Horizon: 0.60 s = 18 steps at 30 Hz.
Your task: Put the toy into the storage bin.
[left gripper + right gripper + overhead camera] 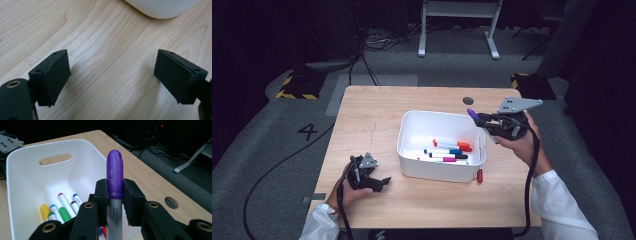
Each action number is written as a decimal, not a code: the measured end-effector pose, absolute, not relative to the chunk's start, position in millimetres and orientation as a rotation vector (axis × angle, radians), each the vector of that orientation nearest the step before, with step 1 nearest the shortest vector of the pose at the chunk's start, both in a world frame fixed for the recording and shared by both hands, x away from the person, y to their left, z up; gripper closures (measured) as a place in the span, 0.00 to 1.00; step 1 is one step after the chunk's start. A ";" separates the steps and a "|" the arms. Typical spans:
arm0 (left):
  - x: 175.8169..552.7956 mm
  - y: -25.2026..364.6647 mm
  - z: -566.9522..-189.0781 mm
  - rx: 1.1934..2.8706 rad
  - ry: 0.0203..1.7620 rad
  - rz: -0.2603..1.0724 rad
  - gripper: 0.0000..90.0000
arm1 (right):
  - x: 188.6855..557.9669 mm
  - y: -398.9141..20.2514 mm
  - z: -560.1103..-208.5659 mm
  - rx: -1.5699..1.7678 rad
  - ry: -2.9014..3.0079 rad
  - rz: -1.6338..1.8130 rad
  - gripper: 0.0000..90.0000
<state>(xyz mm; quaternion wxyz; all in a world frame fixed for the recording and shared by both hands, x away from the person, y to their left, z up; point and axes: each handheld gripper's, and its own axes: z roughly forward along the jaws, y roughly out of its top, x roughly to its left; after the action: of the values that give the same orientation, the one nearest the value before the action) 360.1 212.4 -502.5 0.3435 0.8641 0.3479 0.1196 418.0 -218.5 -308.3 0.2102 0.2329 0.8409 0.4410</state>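
The right gripper point(115, 200), clamped on a purple-capped marker point(115, 173) above the white bin point(412, 150), probably means to drop it in, while the left gripper point(112, 75) rests open and empty on the worktop point(362, 130).

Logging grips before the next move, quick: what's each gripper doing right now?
Left gripper: open, nothing between its jaws, resting on the table.
Right gripper: closed on the purple-capped marker.
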 end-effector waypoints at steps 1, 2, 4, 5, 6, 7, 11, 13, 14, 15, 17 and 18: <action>360.1 212.4 -502.5 2.245 0.904 0.311 0.15 | 419.0 -214.8 -308.2 0.631 2.346 1.219 0.83; 360.1 212.4 -502.5 2.245 0.904 0.311 0.15 | 419.8 -208.4 -308.2 0.608 2.360 1.215 0.83; 360.1 212.4 -502.5 2.245 0.904 0.311 0.15 | 420.3 -199.0 -309.2 0.586 2.383 1.224 0.83; 360.1 212.4 -502.5 2.245 0.904 0.311 0.15 | 421.0 -193.7 -310.2 0.568 2.395 1.223 0.83; 360.1 212.4 -502.5 2.245 0.904 0.311 0.15 | 421.6 -188.5 -311.2 0.538 2.408 1.208 0.83; 360.1 212.4 -502.5 2.245 0.904 0.311 0.15 | 421.3 -182.8 -312.6 0.527 2.424 1.197 0.83; 360.1 212.4 -502.5 2.245 0.904 0.311 0.15 | 419.3 -162.2 -320.2 0.481 2.496 1.140 0.83; 360.1 212.4 -502.5 2.245 0.904 0.311 0.15 | 418.4 -154.3 -324.4 0.448 2.535 1.108 0.83; 360.2 212.5 -502.4 2.246 0.903 0.309 0.15 | 417.4 -150.8 -326.9 0.444 2.554 1.099 0.83; 360.1 212.4 -502.5 2.245 0.904 0.311 0.15 | 416.1 -147.6 -329.4 0.438 2.575 1.088 0.83; 360.1 212.4 -502.5 2.245 0.904 0.311 0.15 | 414.0 -142.3 -335.0 0.410 2.610 1.063 0.83; 360.1 212.4 -502.5 2.245 0.904 0.311 0.15 | 412.2 -139.4 -337.8 0.408 2.626 1.054 0.83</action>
<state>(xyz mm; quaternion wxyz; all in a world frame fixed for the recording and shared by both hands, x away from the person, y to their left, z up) 360.1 212.4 -502.5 0.3436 0.8641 0.3480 0.1196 412.2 -139.4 -337.8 0.1407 0.1411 0.9094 0.3650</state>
